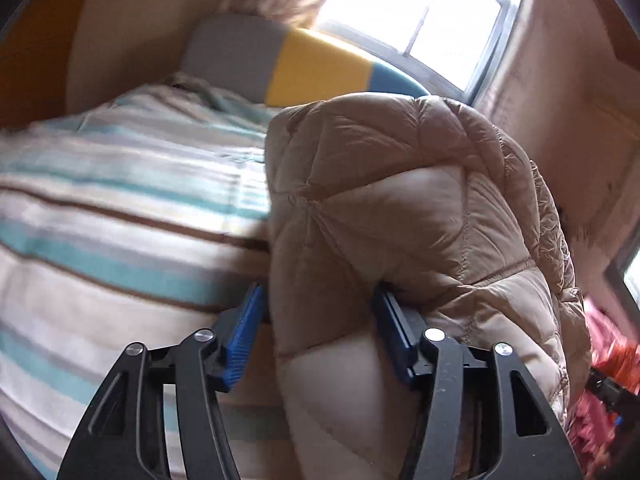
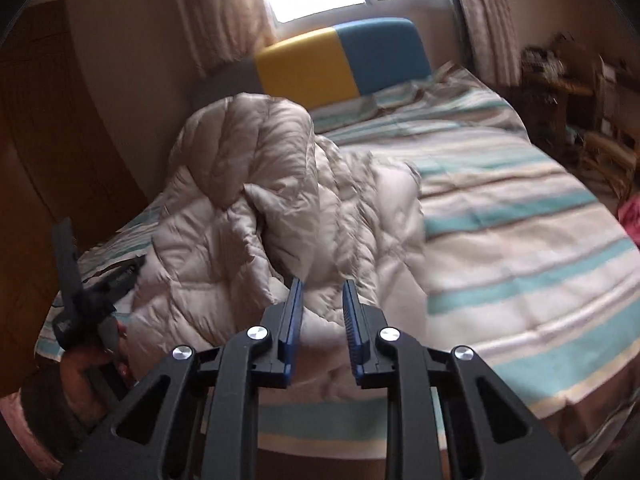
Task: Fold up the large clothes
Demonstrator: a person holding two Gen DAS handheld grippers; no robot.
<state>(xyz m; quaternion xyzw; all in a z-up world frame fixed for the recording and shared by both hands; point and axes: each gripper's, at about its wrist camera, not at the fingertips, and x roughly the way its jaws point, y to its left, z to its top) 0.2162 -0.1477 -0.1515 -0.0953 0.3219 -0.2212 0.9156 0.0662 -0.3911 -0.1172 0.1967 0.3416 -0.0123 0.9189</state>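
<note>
The beige quilted down jacket [image 2: 280,200] lies heaped on the left part of the bed [image 2: 520,220], its puffy bulk bunched up and rising toward the headboard [image 2: 340,60], which is grey, yellow and blue. In the left wrist view a thick fold of the jacket [image 1: 400,220] stands up between the blue pads of the left gripper [image 1: 320,320]; the right pad presses into the padding, while the left pad sits at the fabric's edge, so this gripper is grasping the jacket. In the right wrist view the right gripper [image 2: 322,312] hovers over the near edge of the jacket with its blue fingers [image 2: 294,320] drawn close together, a narrow gap left between them; whether any cloth is pinched there I cannot tell. The bed carries a striped sheet [image 1: 120,208] in teal, cream and brown. Behind the headboard are a bright window [image 1: 420,20] and pale curtains [image 2: 224,12]. A hand with the other gripper shows at the lower left of the right wrist view.
</note>
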